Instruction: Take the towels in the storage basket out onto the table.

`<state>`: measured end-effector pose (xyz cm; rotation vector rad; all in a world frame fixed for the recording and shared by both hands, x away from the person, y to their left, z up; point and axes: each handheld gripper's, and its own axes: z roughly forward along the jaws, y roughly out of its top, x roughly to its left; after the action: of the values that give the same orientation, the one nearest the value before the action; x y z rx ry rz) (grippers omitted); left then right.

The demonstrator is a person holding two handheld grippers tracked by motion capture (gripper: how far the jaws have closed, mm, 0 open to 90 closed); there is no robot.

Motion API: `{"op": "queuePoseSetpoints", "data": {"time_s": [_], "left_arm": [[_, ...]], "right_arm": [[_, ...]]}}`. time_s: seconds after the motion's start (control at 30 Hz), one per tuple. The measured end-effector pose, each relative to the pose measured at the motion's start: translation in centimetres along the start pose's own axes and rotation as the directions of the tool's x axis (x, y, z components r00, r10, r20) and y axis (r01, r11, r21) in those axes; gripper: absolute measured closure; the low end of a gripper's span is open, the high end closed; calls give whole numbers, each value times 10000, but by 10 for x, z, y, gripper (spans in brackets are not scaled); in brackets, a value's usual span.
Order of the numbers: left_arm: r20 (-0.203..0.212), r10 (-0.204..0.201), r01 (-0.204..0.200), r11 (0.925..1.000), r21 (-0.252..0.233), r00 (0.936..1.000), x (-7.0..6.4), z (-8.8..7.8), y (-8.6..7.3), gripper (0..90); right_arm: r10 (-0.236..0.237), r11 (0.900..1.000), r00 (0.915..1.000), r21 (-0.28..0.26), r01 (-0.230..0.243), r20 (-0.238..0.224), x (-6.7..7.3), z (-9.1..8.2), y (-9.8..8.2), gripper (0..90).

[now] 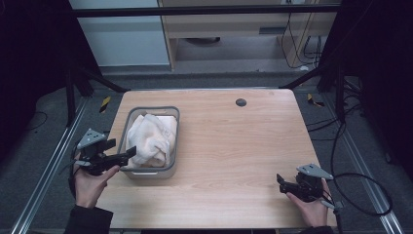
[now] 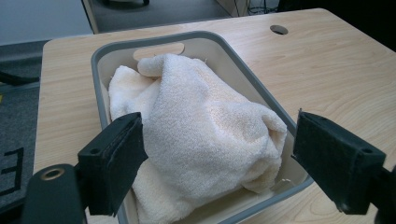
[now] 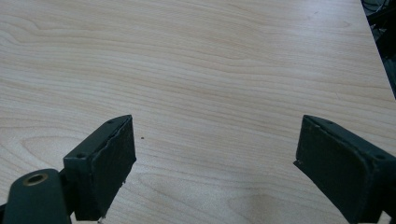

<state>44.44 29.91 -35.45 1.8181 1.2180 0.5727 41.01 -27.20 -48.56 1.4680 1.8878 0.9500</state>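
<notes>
The left gripper (image 2: 215, 158) hangs open before a soft, light towel (image 2: 201, 126) bunched in a basket (image 2: 261, 88). Its raised top fold looks easiest to pinch. The right gripper (image 3: 215, 163), also open, rests over the table (image 3: 210, 60).

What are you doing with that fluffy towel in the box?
A person holds a gripper in each hand at a wooden table. The left gripper is open, aimed at a cream towel bunched up in a grey bin, not gripping it. The right gripper is open too, over bare table, far from the bin.
</notes>
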Motion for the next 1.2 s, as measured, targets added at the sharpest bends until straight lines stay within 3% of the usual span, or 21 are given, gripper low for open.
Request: {"op": "queuePoseSetpoints", "data": {"time_s": [0.57, 1.2], "left_arm": [[-32, 136, -134, 9974, 705, 9999, -7, 32, 16, 144], [-113, 401, -380, 9878, 1510, 9991, -20, 67, 23, 100]], "right_arm": [[-67, 9999, 9999, 106, 68, -75, -1, 2, 0, 115], [-22, 9999, 9998, 159, 25, -191, -3, 3, -1, 111]]}}
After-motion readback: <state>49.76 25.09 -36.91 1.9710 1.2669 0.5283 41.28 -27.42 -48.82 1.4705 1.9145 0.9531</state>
